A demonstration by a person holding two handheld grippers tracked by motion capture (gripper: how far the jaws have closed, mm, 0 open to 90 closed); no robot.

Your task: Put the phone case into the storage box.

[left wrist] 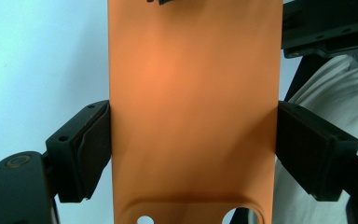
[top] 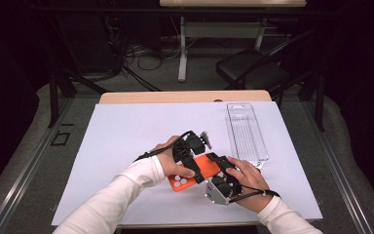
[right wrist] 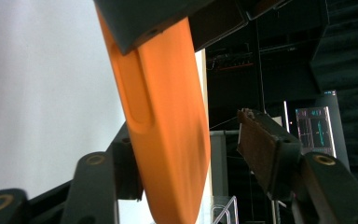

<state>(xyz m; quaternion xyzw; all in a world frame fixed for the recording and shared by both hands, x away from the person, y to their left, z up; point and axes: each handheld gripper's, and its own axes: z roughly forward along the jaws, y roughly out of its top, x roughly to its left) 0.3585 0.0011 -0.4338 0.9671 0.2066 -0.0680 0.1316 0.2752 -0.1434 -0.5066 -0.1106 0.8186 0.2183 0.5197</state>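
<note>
Between our left gripper's (left wrist: 193,154) pads sits the orange phone case (left wrist: 193,107), clamped across its width, long axis running straight ahead toward our right gripper (right wrist: 191,158), whose half-open jaws straddle the far end, one pad touching, the other apart.

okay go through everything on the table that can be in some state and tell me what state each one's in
Orange phone case: empty, lifted off the white sheet, back side up, camera holes toward the person.
Left gripper: shut on the orange phone case, pads pressing its two long edges.
Right gripper: open around the case's end, one pad against it, the other apart.
Clear plastic tray: empty, lying flat at the right of the white sheet.
</note>
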